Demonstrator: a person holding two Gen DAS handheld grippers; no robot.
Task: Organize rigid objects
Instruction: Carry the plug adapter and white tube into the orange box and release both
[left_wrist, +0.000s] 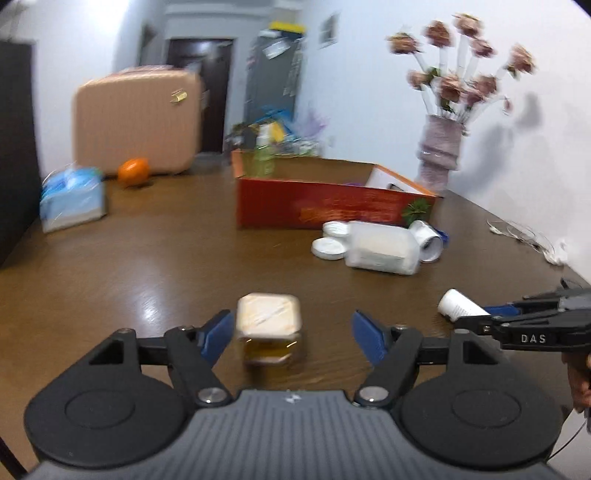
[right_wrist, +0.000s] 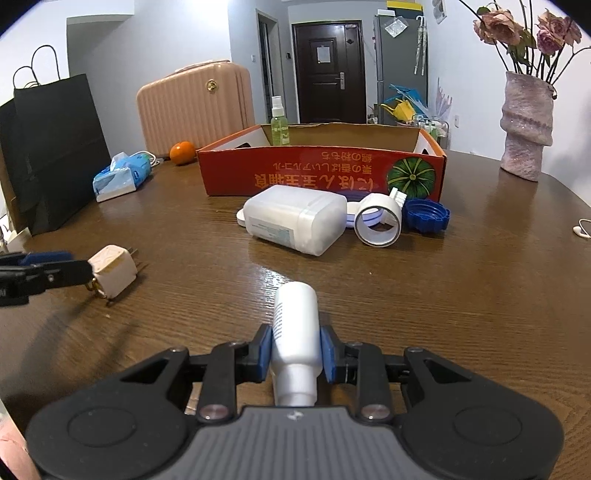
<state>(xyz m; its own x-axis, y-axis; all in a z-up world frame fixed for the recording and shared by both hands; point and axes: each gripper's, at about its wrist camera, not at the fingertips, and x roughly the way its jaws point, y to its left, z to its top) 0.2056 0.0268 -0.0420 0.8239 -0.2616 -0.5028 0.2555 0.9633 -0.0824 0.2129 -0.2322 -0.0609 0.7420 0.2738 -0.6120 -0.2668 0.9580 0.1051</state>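
A beige plug adapter (left_wrist: 267, 314) with metal prongs lies on the brown table (left_wrist: 147, 266), between the wide-apart blue pads of my left gripper (left_wrist: 293, 332); neither pad presses on it. In the right wrist view the adapter (right_wrist: 112, 271) sits tilted at the tip of that gripper. My right gripper (right_wrist: 295, 350) is shut on a small white bottle (right_wrist: 295, 325), held just above the table. Ahead stands an open red cardboard box (right_wrist: 321, 173) with a green spray bottle (right_wrist: 279, 125) inside. Before the box lie a translucent white container (right_wrist: 295, 221), a tape roll (right_wrist: 378, 219) and a blue lid (right_wrist: 424, 216).
A pink vase with flowers (right_wrist: 526, 125) stands at the right wall. At the left are a tissue pack (right_wrist: 122, 177), an orange (right_wrist: 182, 152), a black paper bag (right_wrist: 55, 147) and a pink suitcase (right_wrist: 195, 107). White earphones (right_wrist: 581, 229) lie at the right edge.
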